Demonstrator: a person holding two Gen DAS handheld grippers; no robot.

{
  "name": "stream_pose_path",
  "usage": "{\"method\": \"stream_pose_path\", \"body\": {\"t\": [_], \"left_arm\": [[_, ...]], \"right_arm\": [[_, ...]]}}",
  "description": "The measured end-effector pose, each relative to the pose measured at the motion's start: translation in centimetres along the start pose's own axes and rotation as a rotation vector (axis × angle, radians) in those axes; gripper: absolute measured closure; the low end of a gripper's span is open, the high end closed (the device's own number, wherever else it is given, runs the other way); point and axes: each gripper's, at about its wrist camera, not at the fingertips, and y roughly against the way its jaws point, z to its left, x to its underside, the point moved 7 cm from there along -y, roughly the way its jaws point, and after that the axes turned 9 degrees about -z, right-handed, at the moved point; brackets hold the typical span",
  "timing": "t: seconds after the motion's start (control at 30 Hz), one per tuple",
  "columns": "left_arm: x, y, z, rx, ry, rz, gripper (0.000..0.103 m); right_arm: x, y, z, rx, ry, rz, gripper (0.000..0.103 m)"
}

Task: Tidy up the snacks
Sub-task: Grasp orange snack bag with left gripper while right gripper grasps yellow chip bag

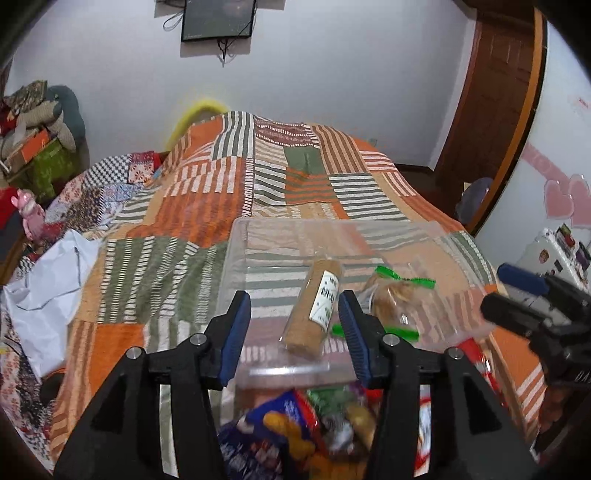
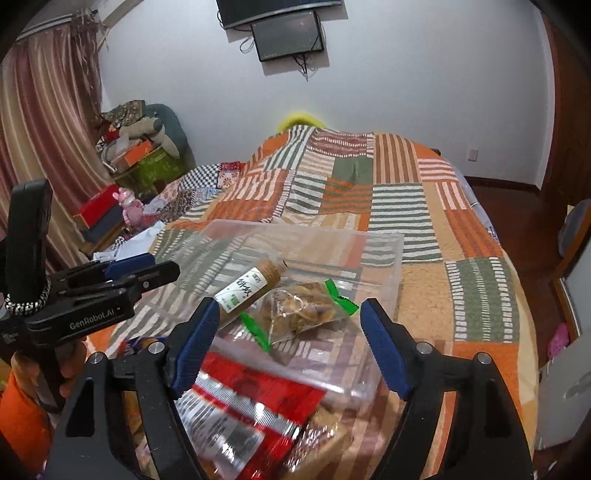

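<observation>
A clear plastic bin (image 1: 236,258) sits on the patchwork bedspread (image 1: 207,199), and two snacks lie inside it: one brown cylindrical roll with a white label (image 1: 314,306) and one clear bag of golden pieces with green-edged seals (image 1: 395,295). The two touch, the roll lying at the bag's left side. Nearer the cameras, outside the bin's front wall, a loose pile of packets lies on the bed; at least one blue packet showing fried pieces (image 1: 284,421) and one red-and-silver packet (image 2: 251,410) can be counted, the rest too blurred to number.

Two grippers are in view. The left gripper (image 1: 295,332) hovers above the bin's near edge with its blue-padded fingers (image 1: 236,332) spread apart, nothing between them. The right gripper (image 2: 291,343) hangs over the red-and-silver packet and the bin's front corner, its fingers (image 2: 384,350) likewise wide apart and empty. In the right wrist view the left gripper appears at the left edge, held in a hand (image 2: 70,365)

One dark screen (image 1: 218,18) hangs on the white wall beyond the bed
</observation>
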Motion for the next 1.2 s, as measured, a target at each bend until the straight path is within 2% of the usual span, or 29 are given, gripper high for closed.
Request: {"method": "stream_pose_path", "body": {"t": [0.13,0.23,0.4,0.5,0.6,0.9,1.2], "left_arm": [[0.3,2.8,-0.3,-0.013,-0.028,-0.024,0.046],[0.7,5.0,-0.7,-0.008,-0.04,-0.04,0.043],[1.8,8.6,-1.8,0.0,-0.054,-0.063,0.032],[2.8,9.8,-2.2,-0.002,-0.056,-0.061,0.03],[4.6,10.8,-2.3,-0.008,-0.035,-0.044,0.022],[10.2,12.2,-2.9,0.014,0.0,0.033,0.022],[15.0,12.3,-2.4,0.042,0.065,0.123,0.022]], "right_arm": [[0.0,2.1,0.7,0.005,0.023,-0.026,0.025],[0.2,3.6,1.0,0.003,0.028,-0.039,0.023],[1.2,5.7,1.5,-0.007,0.03,-0.046,0.022],[2.1,6.5,1.6,-0.012,0.032,-0.039,0.021],[3.4,7.3,1.8,-0.005,0.036,-0.028,0.02],[7.8,8.0,3.1,-0.052,-0.016,0.06,0.02],[11.6,6.6,4.3,-0.06,-0.028,0.166,0.02]]}}
